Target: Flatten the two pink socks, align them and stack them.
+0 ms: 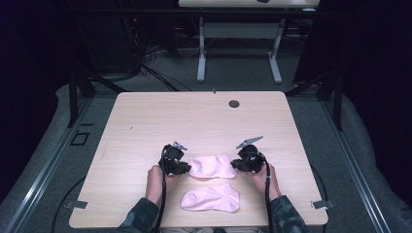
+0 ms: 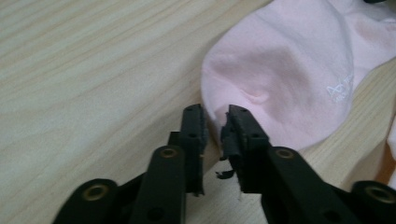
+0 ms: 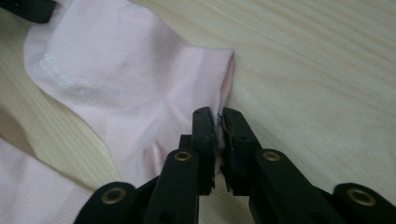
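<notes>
Pink cotton is pinched at both ends: the farther pale pink ankle sock (image 1: pixel 212 166) lies flat on the light wooden table (image 1: pixel 145 126), its rounded toe edge clamped by the left gripper (image 1: pixel 186 168) and its cuff edge by the right gripper (image 1: pixel 235 164), a hold judged fit for lifting it stretched flat. Two socks are counted; the second pale pink sock (image 1: pixel 211 199) lies untouched just nearer the person.
</notes>
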`<action>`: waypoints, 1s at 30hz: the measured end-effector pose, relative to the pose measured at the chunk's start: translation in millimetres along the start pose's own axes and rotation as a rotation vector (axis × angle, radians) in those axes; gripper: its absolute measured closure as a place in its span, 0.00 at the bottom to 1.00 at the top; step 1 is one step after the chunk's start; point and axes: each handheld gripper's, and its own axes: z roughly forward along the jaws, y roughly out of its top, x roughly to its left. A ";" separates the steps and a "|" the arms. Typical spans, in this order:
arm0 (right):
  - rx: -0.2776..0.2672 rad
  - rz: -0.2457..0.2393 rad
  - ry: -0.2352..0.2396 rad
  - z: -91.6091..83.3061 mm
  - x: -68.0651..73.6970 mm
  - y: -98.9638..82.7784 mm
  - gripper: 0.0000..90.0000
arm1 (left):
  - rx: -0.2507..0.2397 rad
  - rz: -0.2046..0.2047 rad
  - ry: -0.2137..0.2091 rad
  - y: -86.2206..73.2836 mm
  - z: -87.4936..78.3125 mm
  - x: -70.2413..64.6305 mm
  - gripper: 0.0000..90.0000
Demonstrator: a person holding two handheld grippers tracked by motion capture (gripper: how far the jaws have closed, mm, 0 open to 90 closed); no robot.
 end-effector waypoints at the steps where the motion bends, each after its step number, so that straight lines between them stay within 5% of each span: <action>1: -0.003 0.001 0.001 0.0 0.2 -0.2 0.95 | -0.002 0.004 0.002 0.0 0.2 -1.0 0.98; 5: -0.036 0.004 0.009 -9.3 2.7 0.0 0.95 | -0.048 -0.017 -0.016 -2.8 -9.0 -1.0 0.99; 12: -0.127 0.003 0.038 -54.2 16.8 3.9 0.95 | -0.165 -0.071 -0.094 -13.1 -59.4 -10.0 0.99; 20: -0.152 -0.025 0.070 -96.2 44.9 -7.5 0.95 | -0.215 -0.102 -0.182 -43.3 -94.7 -28.9 0.99; 25: -0.135 -0.008 0.102 -104.5 58.0 -23.4 0.95 | -0.189 -0.133 -0.230 -68.2 -89.5 -39.8 0.99; 30: -0.071 0.016 0.121 -90.2 63.8 -42.4 0.95 | -0.137 -0.181 -0.267 -88.9 -74.1 -43.1 0.99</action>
